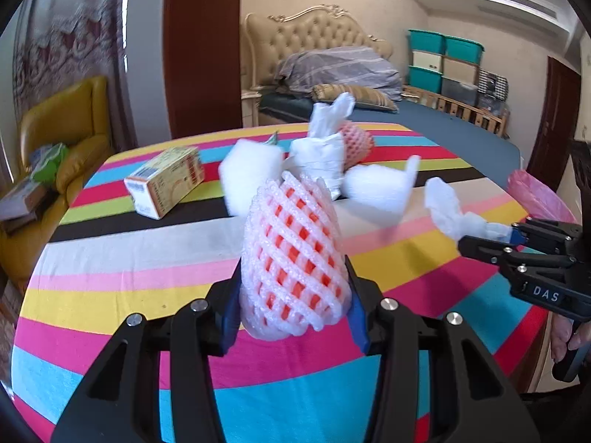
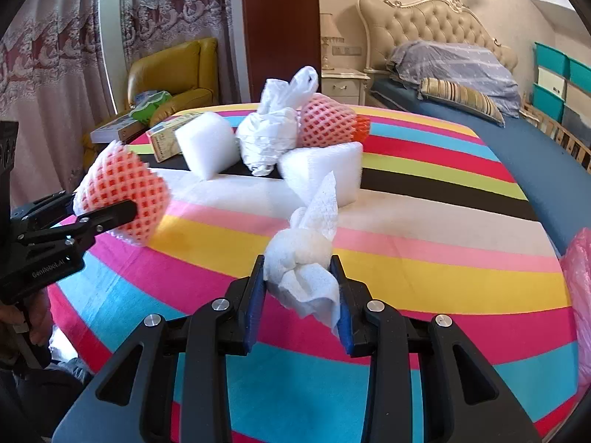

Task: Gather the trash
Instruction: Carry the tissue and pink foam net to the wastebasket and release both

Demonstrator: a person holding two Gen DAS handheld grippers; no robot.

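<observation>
The left gripper [image 1: 293, 310] squeezes a pink foam fruit net [image 1: 291, 258] between its blue pads, lifted above the striped tablecloth [image 1: 110, 258]. The right gripper [image 2: 301, 295] pinches a crumpled white paper towel [image 2: 306, 258], also held up off the cloth.

Each camera sees the other hand's tool from the side. The left view shows the paper towel sticking out past the black fingers at the far right, and a bit of the hand below it. The right view shows the foam net at the far left, gripped from both sides.

More trash lies in the middle of the table — two white foam blocks [image 2: 207, 144], a knotted white plastic bag [image 2: 273, 125], a second pink foam net [image 2: 327, 122] and a small yellow cardboard box [image 1: 166, 181]. The right view shows an orange thing inside that second net, poking out at one end; in the left view the bag mostly hides it.

A pink plastic bag [image 2: 580, 295] hangs at the table's right edge — what is in it cannot be seen.
</observation>
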